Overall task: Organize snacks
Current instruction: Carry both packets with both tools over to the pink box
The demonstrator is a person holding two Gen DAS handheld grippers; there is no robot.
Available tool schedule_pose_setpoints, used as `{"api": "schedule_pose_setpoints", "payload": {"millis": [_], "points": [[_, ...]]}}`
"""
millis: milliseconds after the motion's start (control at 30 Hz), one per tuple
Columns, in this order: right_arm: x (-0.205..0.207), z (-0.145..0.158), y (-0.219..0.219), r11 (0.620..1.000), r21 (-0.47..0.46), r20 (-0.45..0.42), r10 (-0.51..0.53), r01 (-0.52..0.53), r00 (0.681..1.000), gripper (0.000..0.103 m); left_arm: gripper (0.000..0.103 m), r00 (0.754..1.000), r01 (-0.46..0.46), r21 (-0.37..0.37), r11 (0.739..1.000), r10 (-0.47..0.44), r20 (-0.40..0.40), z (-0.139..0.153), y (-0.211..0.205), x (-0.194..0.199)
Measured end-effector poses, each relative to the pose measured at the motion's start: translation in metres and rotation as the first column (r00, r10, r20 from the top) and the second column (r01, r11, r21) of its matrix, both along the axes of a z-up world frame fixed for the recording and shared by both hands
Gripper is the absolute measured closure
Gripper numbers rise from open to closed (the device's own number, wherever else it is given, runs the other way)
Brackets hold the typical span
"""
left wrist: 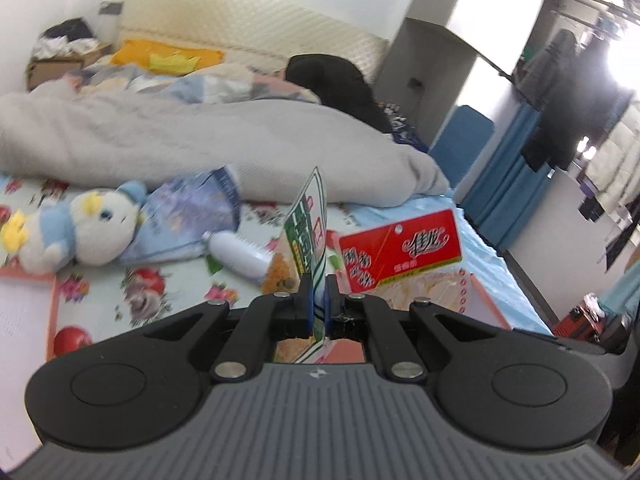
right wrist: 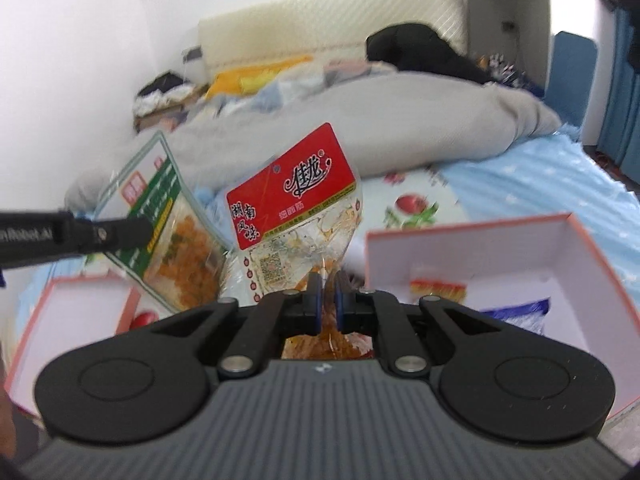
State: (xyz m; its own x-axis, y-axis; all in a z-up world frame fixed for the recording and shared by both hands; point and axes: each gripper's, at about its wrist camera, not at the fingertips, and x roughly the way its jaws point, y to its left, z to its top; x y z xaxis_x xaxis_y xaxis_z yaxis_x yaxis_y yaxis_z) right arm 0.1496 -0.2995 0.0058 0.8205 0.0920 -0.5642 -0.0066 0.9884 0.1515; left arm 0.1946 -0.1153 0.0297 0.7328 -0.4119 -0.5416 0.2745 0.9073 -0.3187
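Observation:
My left gripper (left wrist: 319, 294) is shut on a green-labelled snack bag (left wrist: 309, 232), seen edge-on above the bed. In the right wrist view that green-labelled snack bag (right wrist: 168, 224) shows its orange contents, with the left gripper's black fingers (right wrist: 108, 232) clamped on it from the left. My right gripper (right wrist: 325, 290) is shut on the clear lower part of a red-labelled snack bag (right wrist: 292, 188), which stands up from the pads. The same red-labelled snack bag (left wrist: 400, 246) hangs to the right in the left wrist view. Both bags are lifted over the boxes.
A pink-edged white box (right wrist: 520, 240) at right holds a small red-and-yellow packet (right wrist: 438, 286) and a blue bag (right wrist: 520, 310). A second pink-edged box (right wrist: 60, 320) lies left. On the floral sheet lie a plush toy (left wrist: 76, 228), a white bottle (left wrist: 240, 254), a blue pouch (left wrist: 192, 212) and a grey duvet (left wrist: 200, 140).

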Motion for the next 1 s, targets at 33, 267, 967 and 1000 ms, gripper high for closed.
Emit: {"api": "schedule_pose_setpoints", "payload": {"millis": [33, 267, 967, 1000], "points": [[0.0, 0.005, -0.004, 1.0, 0.001, 0.013, -0.008, 0.008, 1.0, 0.094, 0.098, 1.0, 0.013, 0.002, 1.0, -0.013, 0.009, 0.006, -0.005, 0.002], [-0.002, 0.035, -0.038, 0.997, -0.014, 0.097, -0.08, 0.082, 0.992, 0.094, 0.098, 0.993, 0.095, -0.002, 0.996, -0.094, 0.071, 0.039, -0.047, 0.013], [0.011, -0.039, -0.125, 0.972, -0.015, -0.114, -0.233, 0.233, 0.966, 0.093, 0.098, 0.945, 0.319, 0.114, 0.941, -0.308, -0.107, -0.032, -0.203, 0.059], [0.013, -0.045, -0.125, 0.973, -0.021, -0.133, -0.232, 0.231, 0.964, 0.093, 0.098, 0.94, 0.33, 0.122, 0.936, -0.314, -0.129, -0.04, -0.207, 0.063]]}}
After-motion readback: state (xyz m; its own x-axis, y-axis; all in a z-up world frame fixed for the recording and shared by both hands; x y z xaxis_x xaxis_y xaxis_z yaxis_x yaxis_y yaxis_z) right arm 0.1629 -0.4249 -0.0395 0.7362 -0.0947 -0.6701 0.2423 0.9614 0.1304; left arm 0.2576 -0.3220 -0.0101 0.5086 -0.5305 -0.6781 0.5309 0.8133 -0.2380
